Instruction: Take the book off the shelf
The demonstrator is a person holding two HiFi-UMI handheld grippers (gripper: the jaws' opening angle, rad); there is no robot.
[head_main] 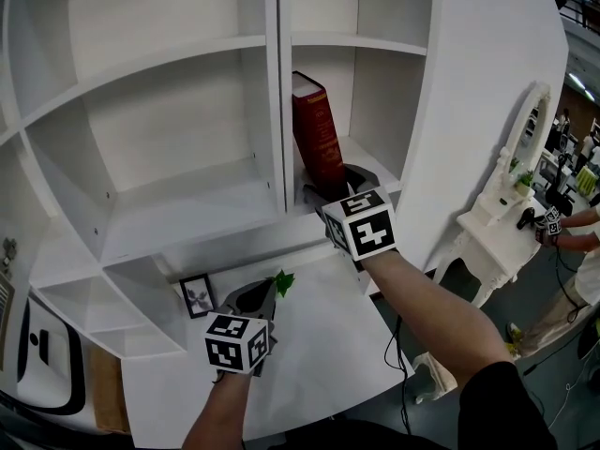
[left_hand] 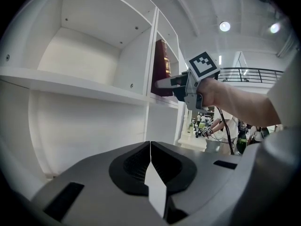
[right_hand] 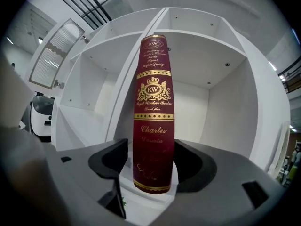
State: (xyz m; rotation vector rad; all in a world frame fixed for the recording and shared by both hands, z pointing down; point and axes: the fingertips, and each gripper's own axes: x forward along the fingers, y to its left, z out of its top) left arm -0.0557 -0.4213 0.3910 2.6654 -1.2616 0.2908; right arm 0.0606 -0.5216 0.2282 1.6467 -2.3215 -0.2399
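Observation:
A dark red book (head_main: 316,134) with gold lettering stands upright in the right-hand compartment of the white shelf (head_main: 187,209), against the divider. My right gripper (head_main: 336,186) is open at the foot of the book, one jaw on each side of the spine (right_hand: 153,112); a thin gap shows on the left side. The left gripper (head_main: 261,295) hangs lower, over the white ledge, shut with nothing in it. Its jaws meet in the left gripper view (left_hand: 150,147), which also shows the right gripper (left_hand: 163,83) at the book (left_hand: 162,65).
A small framed picture (head_main: 197,296) and a green leaf (head_main: 283,281) sit on the ledge (head_main: 319,345) by the left gripper. A white dressing table with a mirror (head_main: 502,209) stands to the right, where another person's arm (head_main: 574,218) reaches in.

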